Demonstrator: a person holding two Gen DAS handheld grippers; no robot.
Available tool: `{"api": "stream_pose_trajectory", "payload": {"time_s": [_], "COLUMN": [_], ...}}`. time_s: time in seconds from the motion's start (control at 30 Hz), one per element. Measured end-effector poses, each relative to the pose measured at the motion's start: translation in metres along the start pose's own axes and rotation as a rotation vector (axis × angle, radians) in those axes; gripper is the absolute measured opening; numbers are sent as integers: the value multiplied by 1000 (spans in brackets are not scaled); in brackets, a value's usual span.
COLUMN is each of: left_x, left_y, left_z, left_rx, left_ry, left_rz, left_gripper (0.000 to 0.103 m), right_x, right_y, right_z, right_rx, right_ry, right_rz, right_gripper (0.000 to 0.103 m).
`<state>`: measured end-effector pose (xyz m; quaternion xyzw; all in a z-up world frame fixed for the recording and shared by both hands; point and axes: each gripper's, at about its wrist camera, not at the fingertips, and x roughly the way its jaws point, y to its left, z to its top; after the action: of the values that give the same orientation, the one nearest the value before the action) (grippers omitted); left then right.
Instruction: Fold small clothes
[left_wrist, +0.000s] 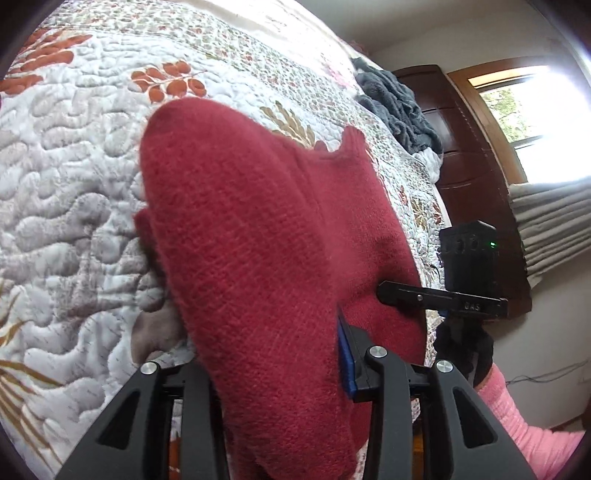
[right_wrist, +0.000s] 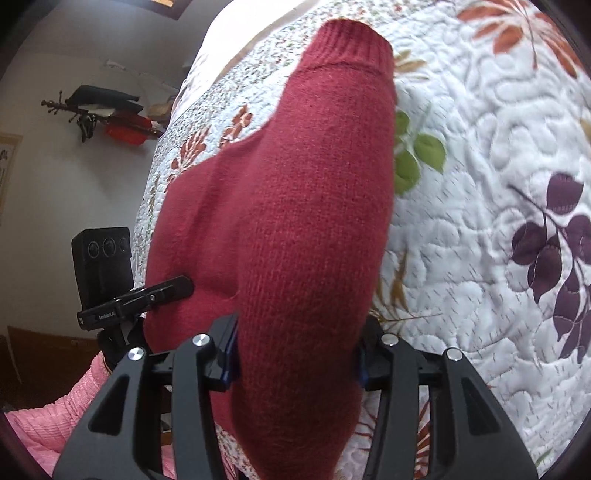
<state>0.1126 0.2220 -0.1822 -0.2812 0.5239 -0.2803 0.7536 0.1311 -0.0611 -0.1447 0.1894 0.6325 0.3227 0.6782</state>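
Quilted floral bedspread (left_wrist: 74, 177) carries a fuzzy red knitted sweater (left_wrist: 258, 240) near its edge. Left gripper (left_wrist: 280, 373) and right gripper (right_wrist: 295, 354) each look clamped on the sweater's knit. Carry both ends level to the far side, keeping the fold's edge straight.

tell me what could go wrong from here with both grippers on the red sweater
1. The red sweater hangs bunched through the left gripper, so the fold may come out lumpy.
2. The right gripper also holds a thick bunch of knit; the fuzzy fabric could slip or stretch if the two pull apart.
3. The work is near the edge of the quilt; loose fabric could slide off the bed if released.
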Motion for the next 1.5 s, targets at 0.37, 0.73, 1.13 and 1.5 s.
{"api": "stream_pose_trajectory", "payload": {"time_s": [0.37,0.73,1.13,1.5], "left_x": [-25,-47,-28,-22], "left_y": [-7,-41,-18,-11], "left_z": [-12,-69,-84,-89], "left_rx": [43,114,70,61], "left_ry": [-15,-44,14,16], "left_rz": [67,204,306,316], "left_gripper": [49,53,57,61], "right_x": [-11,-33,-38,-26], "right_y": [-18,-35,-42,-53], "right_z": [-25,-89,-130,-136], "right_rx": [45,103,55,88], "right_ry": [-23,-38,-3,4], "right_rz": [-21,49,-13,-41], "right_gripper": [68,70,26,28]}}
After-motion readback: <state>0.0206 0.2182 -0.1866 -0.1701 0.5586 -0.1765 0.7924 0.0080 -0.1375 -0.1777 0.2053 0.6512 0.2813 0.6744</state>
